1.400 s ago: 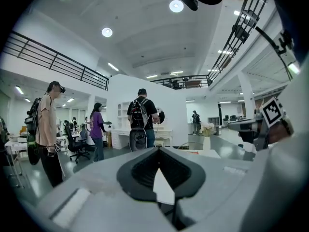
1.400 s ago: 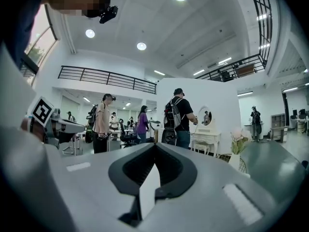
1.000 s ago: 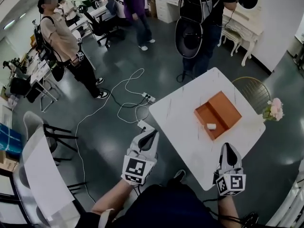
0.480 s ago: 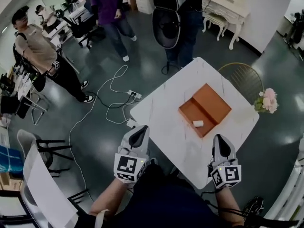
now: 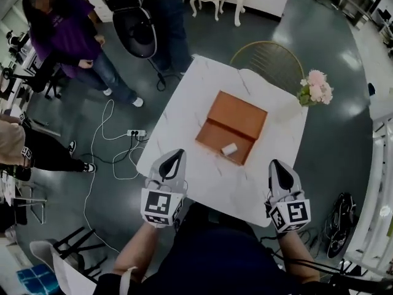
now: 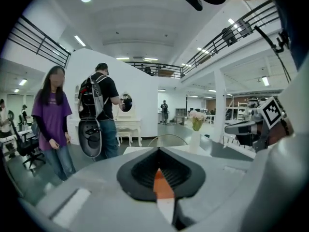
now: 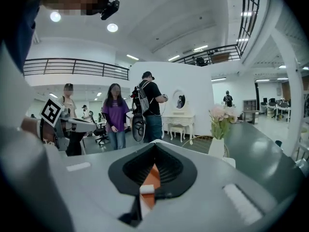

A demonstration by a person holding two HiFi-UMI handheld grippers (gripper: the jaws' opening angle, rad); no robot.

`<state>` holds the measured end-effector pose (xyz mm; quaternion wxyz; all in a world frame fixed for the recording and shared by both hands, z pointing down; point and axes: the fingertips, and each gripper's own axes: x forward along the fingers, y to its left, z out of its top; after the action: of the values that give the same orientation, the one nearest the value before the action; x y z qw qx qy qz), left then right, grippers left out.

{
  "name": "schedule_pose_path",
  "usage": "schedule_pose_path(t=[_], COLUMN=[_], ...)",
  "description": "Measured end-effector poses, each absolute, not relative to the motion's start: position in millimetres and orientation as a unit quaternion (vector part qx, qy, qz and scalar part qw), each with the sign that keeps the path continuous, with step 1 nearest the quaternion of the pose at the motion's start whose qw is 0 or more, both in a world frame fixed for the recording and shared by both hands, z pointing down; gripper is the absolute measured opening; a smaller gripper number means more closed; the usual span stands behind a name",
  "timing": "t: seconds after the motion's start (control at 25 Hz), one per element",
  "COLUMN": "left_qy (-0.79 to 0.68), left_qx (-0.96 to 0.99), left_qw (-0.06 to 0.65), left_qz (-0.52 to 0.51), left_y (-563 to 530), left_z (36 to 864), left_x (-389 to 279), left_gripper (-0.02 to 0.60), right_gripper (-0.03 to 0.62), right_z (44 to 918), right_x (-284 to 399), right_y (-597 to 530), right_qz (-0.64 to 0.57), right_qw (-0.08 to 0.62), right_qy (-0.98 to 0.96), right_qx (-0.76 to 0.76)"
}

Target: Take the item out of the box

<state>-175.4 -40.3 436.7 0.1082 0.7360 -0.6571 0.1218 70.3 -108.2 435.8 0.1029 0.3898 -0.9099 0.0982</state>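
Two with jaws together, empty: left gripper point(image 5: 177, 155), right gripper point(image 5: 275, 164) | white item point(image 5: 229, 149) in box point(image 5: 239, 114), by near wall | advice: right gripper opens early, descends over wall, pinches squarely.

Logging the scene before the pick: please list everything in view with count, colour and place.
table: one, white, centre
box: one, orange, open on the table
item: one, white, inside the box
flowers: one bunch, pink, table's right corner
chair: one, gold wire, beyond the table
power strip: one, white, floor left of table
bystanders: three, varied clothing, floor at left
left hand-held gripper: one, grey, shut, table's near left
right hand-held gripper: one, grey, shut, table's near right
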Motion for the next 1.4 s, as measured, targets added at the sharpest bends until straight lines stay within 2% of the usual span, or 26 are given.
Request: schedule_pose_path(t=[0.4, 0.48, 0.52, 0.84, 1.4], left_qy=[-0.54, -0.508, -0.493, -0.402, -0.253], left_qx=[0.811, 0.823, 0.827, 0.829, 0.789], left_qw=[0.126, 0.143, 0.153, 0.208, 0.295], left_qz=[0.185, 0.211, 0.224, 0.329, 0.477], left_y=[-115, -123, -126, -136, -143], left_z=[499, 521, 533, 615, 703], left_x=[-136, -120, -112, -75, -34], left_gripper=[0.005, 0.094, 0.112, 0.183, 0.189], right_gripper=[0.002, 0.003, 0.003, 0.003, 0.003], right_z=[464, 471, 475, 514, 538], right_x=[92, 99, 103, 124, 164], right_y=[-116, -113, -111, -93, -89], right_qz=[0.132, 0.139, 0.143, 0.191, 0.233], right_qw=[0.119, 0.121, 0.122, 0.122, 0.112], right_qy=[-0.863, -0.856, -0.852, -0.83, -0.794], right_qx=[0.473, 0.483, 0.488, 0.509, 0.55])
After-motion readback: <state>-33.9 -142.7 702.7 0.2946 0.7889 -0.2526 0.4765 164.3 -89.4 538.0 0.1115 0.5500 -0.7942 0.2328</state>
